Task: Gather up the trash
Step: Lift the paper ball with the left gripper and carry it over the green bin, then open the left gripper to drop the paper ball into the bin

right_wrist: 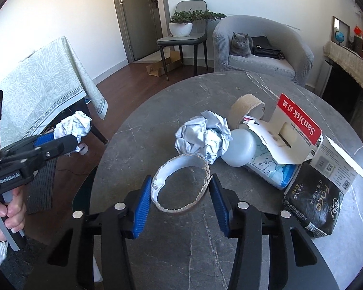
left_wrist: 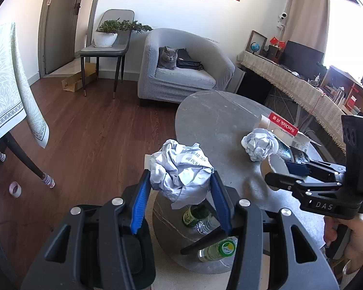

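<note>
My left gripper point(left_wrist: 180, 188) is shut on a crumpled paper ball point(left_wrist: 179, 171) and holds it off the left edge of the round grey table point(left_wrist: 213, 120), above a lower shelf with plastic bottles point(left_wrist: 217, 249). It also shows in the right wrist view point(right_wrist: 72, 126). My right gripper point(right_wrist: 180, 193) has its blue pads against both sides of a cardboard tape ring point(right_wrist: 181, 183) on the table; it also shows in the left wrist view point(left_wrist: 290, 166). A second paper ball point(right_wrist: 203, 137) lies just beyond the ring.
More trash lies at the table's right: a second tape ring point(right_wrist: 246, 106), a SanDisk card point(right_wrist: 295, 123), a tissue pack point(right_wrist: 271, 166), a black packet point(right_wrist: 312, 205). An armchair with a cat point(right_wrist: 240, 44), a chair with a plant point(right_wrist: 181, 26) and a cloth-covered table point(right_wrist: 43, 84) stand around.
</note>
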{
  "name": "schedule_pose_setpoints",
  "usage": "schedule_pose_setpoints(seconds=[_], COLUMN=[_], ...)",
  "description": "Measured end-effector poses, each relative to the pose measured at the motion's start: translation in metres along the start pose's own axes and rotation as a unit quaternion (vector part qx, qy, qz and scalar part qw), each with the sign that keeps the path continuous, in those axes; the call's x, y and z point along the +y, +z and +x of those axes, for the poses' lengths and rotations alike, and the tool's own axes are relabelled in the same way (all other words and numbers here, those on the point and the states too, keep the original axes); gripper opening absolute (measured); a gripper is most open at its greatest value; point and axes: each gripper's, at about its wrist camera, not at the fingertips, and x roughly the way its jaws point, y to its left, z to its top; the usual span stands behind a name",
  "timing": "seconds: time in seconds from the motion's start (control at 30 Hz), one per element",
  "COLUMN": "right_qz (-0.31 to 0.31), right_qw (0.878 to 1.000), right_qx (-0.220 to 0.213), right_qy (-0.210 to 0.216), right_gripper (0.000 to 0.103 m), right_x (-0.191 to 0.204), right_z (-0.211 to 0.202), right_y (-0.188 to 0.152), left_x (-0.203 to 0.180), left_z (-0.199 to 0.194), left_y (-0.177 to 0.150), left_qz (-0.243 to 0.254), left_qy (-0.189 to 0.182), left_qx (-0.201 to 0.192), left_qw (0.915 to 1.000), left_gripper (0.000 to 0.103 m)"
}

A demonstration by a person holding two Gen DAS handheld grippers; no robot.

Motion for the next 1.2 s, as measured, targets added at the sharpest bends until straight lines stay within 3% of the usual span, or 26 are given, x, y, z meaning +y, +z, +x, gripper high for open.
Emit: schedule_pose_setpoints(seconds=[0.67,1.0,1.2], right_qz=[-0.025,-0.047,-0.061], right_qw=[0.997,0.995,0.993], right_qx=[-0.003,0.008,0.015], right_qy=[0.069,0.090,0.100], right_gripper=[0.048,0.048,0.048], right_x=[0.067,0.102,0.122], right_z=[0.030,0.049,0.063], right_y=[0.029,0.038,0.042], left_x=[0.079,0.130,0.145], left_z=[0.016,0.030,0.033], left_y=[-0.038,-0.069,-0.081], left_qz=[-0.014,-0.058,-0.060], left_qy=[0.047,0.072,0.079], left_qx=[0.070,0.128,0.157], left_qw=[0.9963,0.9874,0.9825], left_gripper=[0.052,0.052,0.054])
